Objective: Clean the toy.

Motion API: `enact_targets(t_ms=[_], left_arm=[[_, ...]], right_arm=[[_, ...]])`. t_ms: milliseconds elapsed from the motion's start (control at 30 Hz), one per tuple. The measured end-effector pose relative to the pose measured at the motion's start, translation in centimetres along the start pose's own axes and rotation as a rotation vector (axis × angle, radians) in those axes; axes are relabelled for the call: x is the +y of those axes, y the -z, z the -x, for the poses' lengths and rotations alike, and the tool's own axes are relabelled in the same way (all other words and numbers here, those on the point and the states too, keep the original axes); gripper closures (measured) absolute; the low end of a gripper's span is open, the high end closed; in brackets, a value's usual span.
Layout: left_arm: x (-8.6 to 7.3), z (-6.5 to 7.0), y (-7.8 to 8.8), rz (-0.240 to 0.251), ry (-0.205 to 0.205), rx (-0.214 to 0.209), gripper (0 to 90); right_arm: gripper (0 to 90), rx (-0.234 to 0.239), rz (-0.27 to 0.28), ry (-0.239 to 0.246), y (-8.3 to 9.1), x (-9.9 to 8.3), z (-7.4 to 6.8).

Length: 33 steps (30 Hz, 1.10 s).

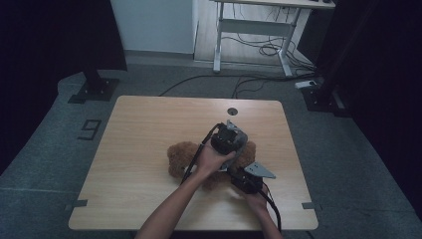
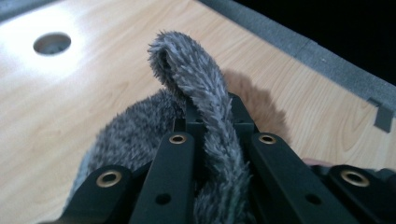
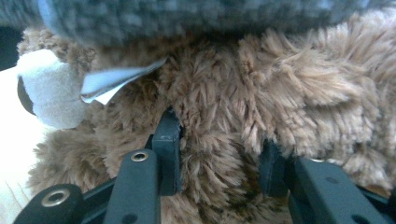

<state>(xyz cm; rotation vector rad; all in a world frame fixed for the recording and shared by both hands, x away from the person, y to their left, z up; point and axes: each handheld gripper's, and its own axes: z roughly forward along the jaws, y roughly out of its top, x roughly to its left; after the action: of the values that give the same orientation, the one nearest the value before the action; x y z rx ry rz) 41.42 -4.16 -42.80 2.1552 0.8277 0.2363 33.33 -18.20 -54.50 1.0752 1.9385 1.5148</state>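
A brown teddy bear (image 1: 180, 155) lies on the wooden table (image 1: 139, 129), right of its middle. My left gripper (image 1: 230, 142) hovers over the bear's right side, shut on a strip of grey furry cloth (image 2: 201, 79) that curls up past the jaws; more grey cloth hangs below it. Just in front, my right gripper (image 1: 248, 179) is pressed into the bear. In the right gripper view its jaws (image 3: 219, 154) are shut on a thick tuft of brown fur (image 3: 289, 84). The bear's white muzzle (image 3: 49, 88) and a white tag (image 3: 116, 81) are at the left, with grey cloth (image 3: 210, 18) draped above.
A round cable hole (image 1: 232, 111) sits near the table's far edge, also in the left gripper view (image 2: 52, 43). The table's right edge and grey floor (image 2: 327, 60) are close beyond the cloth. A white-legged desk (image 1: 259, 30) with loose cables stands behind.
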Motion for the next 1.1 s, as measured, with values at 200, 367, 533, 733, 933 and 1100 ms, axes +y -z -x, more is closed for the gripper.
enact_targets(t_ms=[200,367,533,733,933,1100], left_arm=[[-1.1,-0.5,1.2,-0.034,-0.042,0.072,83.1],[-3.2,-2.1,3.9,-0.007,-0.023,0.117,83.1],[-4.7,-4.3,5.1,-0.009,0.049,0.121,83.1],[-6.8,-5.7,7.1,0.042,0.067,0.163,82.8],[-8.9,-7.3,9.4,0.076,0.111,0.186,82.8],[-10.7,-8.9,11.1,0.096,0.144,0.211,82.8]], right_arm=[[58.7,-0.006,-0.003,0.008,-0.1,0.0,-0.1],[58.7,-0.015,-0.002,0.012,-0.2,0.1,-0.2],[58.7,-0.02,-0.005,0.01,-0.3,0.1,-0.1],[58.7,-0.023,-0.004,0.019,-0.2,0.1,-0.2],[58.8,-0.021,-0.005,0.02,-0.2,0.1,-0.2],[58.7,-0.023,-0.005,0.016,-0.2,0.1,-0.2]])
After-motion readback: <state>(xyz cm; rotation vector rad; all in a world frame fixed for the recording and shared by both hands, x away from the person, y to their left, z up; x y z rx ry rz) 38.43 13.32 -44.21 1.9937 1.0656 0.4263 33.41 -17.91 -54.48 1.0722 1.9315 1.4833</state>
